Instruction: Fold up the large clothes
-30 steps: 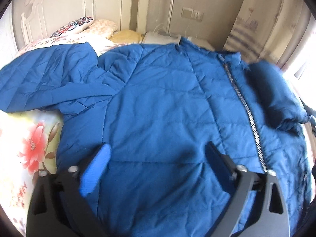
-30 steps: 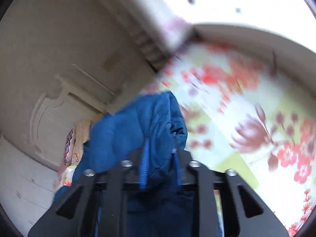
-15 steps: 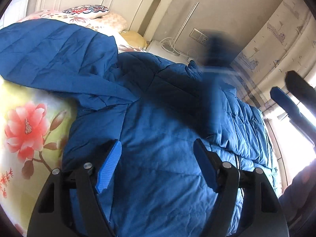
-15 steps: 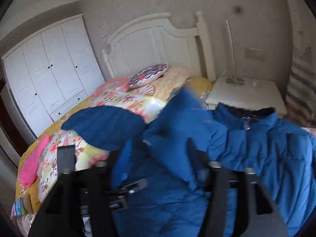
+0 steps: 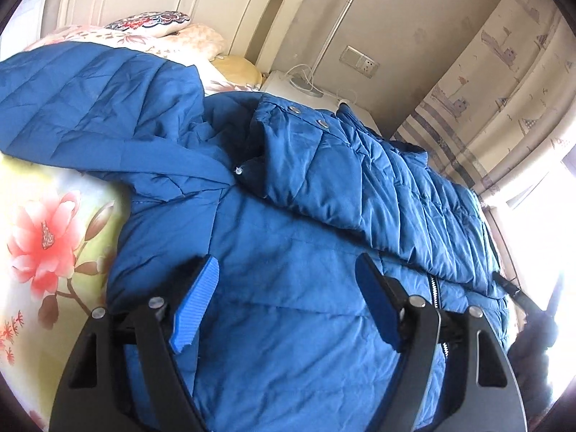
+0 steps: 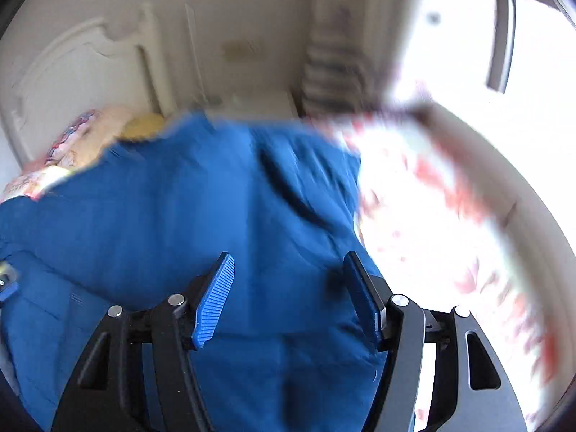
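My left wrist camera is looking steeply down, close over the blue jacket (image 5: 288, 252) toward the headboard (image 5: 223, 10). My right one is facing likewise, sharing both.

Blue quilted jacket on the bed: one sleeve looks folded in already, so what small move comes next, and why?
Probably lower the open left gripper toward the other sleeve of the blue quilted jacket. It lies spread over the floral bedsheet, while the folded sleeve rests across the chest. The right gripper is open too.

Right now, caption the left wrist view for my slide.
Open left gripper hovers over blue puffer jacket, one sleeve folded across.
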{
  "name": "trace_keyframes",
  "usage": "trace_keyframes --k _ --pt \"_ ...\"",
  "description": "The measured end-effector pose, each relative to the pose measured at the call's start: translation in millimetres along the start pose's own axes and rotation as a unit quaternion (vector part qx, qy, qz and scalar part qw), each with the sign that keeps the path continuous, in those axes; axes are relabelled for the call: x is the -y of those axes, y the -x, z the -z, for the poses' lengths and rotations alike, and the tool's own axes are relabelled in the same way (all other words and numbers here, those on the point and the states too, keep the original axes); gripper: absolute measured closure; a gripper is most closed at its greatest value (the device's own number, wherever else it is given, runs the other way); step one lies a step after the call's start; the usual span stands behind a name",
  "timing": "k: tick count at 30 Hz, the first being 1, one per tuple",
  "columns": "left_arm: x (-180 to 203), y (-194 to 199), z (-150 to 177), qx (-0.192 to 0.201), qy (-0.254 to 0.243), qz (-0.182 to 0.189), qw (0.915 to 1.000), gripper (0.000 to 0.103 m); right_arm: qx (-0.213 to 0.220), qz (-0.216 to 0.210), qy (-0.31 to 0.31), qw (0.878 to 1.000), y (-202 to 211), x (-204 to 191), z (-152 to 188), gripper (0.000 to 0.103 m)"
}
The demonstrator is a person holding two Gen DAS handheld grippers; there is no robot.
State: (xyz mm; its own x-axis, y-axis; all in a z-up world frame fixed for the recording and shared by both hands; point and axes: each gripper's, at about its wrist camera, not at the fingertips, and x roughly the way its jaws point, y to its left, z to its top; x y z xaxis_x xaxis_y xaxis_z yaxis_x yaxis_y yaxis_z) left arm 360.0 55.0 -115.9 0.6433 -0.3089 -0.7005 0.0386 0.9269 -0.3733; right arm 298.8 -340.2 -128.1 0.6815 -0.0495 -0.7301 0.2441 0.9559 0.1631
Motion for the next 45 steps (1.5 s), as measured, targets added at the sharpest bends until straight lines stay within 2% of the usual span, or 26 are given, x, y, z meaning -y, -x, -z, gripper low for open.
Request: trace_keyframes --k 3,6,10,11,13,14,15,16,19,23,24,26,27,28,29,30,31,32,33,34,36,37,40,42,43,45 --pt "2 -2 -10 -0.012 0.014 0.010 0.9998 0.026 0.005 -0.018 -0.020 1.000 2 12 2 0.044" --pt "4 -3 -31 0.000 0.025 0.002 0.9997 0.026 0.009 -0.030 -0.027 0.999 2 15 2 0.044" --pt "9 -25 -62 0.004 0.018 -0.042 0.9989 0.026 0.011 -0.034 -0.031 0.999 0 21 3 0.044" --pt "7 -39 -68 -0.007 0.025 -0.058 0.9980 0.027 0.011 -0.032 -0.029 0.999 0 19 0 0.044" --pt "2 -55 -70 -0.026 0.043 -0.047 0.9976 0.048 0.011 -0.030 -0.028 0.999 2 15 -1 0.044" --pt "5 -56 -68 -0.018 0.036 -0.057 0.9976 0.054 0.010 -0.031 -0.029 0.999 2 15 -3 0.044" --pt "9 -54 -66 -0.010 0.020 -0.067 0.9975 0.069 0.010 -0.032 -0.031 0.999 2 16 -2 0.044" --pt "13 -49 -64 -0.002 0.011 -0.065 0.9978 0.078 0.009 -0.033 -0.033 0.999 2 14 -4 0.044" --pt "19 -16 -57 0.029 0.018 -0.032 0.9989 0.089 0.010 -0.035 -0.035 0.999 2 15 -5 0.044" --pt "26 34 -48 0.049 0.031 0.015 0.9982 0.093 0.010 -0.035 -0.035 0.999 2 15 -5 0.044" --pt "29 43 -45 0.051 0.028 0.015 0.9982 0.095 0.010 -0.034 -0.035 0.999 2 15 -5 0.044" --pt "31 48 -38 0.047 0.013 -0.011 0.9987 0.095 0.010 -0.034 -0.035 0.999 2 15 -5 0.044" --pt "30 43 -36 0.040 0.002 -0.042 0.9983 0.093 0.010 -0.034 -0.035 0.999 2 15 -5 0.043" --pt "29 39 -34 0.035 -0.006 -0.067 0.9971 0.085 0.010 -0.034 -0.035 0.999 2 15 -5 0.043" --pt "23 27 -32 0.022 -0.012 -0.120 0.9925 0.080 0.010 -0.033 -0.035 0.999 2 15 -5 0.043" --pt "17 23 -31 0.017 -0.011 -0.143 0.9896 0.070 0.011 -0.032 -0.034 0.999 2 15 -5 0.043" --pt "10 20 -31 0.015 0.001 -0.167 0.9858 0.068 0.011 -0.031 -0.034 0.999 2 16 -4 0.043" --pt "8 23 -32 0.023 0.011 -0.163 0.9863 0.067 0.011 -0.031 -0.034 0.999 2 15 -4 0.043" --pt "8 28 -33 0.033 0.013 -0.154 0.9874 0.059 0.011 -0.030 -0.033 0.999 3 16 -4 0.043" --pt "11 32 -35 0.044 0.010 -0.147 0.9881 0.042 0.010 -0.029 -0.032 0.999 2 15 -4 0.043" --pt "29 40 -41 0.068 -0.026 -0.141 0.9873 0.023 0.010 -0.028 -0.032 0.999 3 15 -4 0.043" --pt "33 39 -43 0.067 -0.040 -0.141 0.9869 0.017 0.010 -0.028 -0.032 0.999 3 14 -4 0.043" --pt "37 11 -48 0.030 -0.058 -0.177 0.9819 0.019 0.010 -0.029 -0.032 0.999 3 14 -4 0.043" --pt "27 -23 -45 -0.016 -0.068 -0.192 0.9789 0.034 0.010 -0.028 -0.032 0.999 3 14 -4 0.043" --pt "25 -40 -39 -0.030 -0.086 -0.203 0.9749 0.031 0.010 -0.028 -0.032 0.999 3 14 -4 0.043" --pt "27 -44 -32 -0.009 -0.109 -0.219 0.9696 0.030 0.013 -0.026 -0.032 0.999 4 14 -4 0.044"
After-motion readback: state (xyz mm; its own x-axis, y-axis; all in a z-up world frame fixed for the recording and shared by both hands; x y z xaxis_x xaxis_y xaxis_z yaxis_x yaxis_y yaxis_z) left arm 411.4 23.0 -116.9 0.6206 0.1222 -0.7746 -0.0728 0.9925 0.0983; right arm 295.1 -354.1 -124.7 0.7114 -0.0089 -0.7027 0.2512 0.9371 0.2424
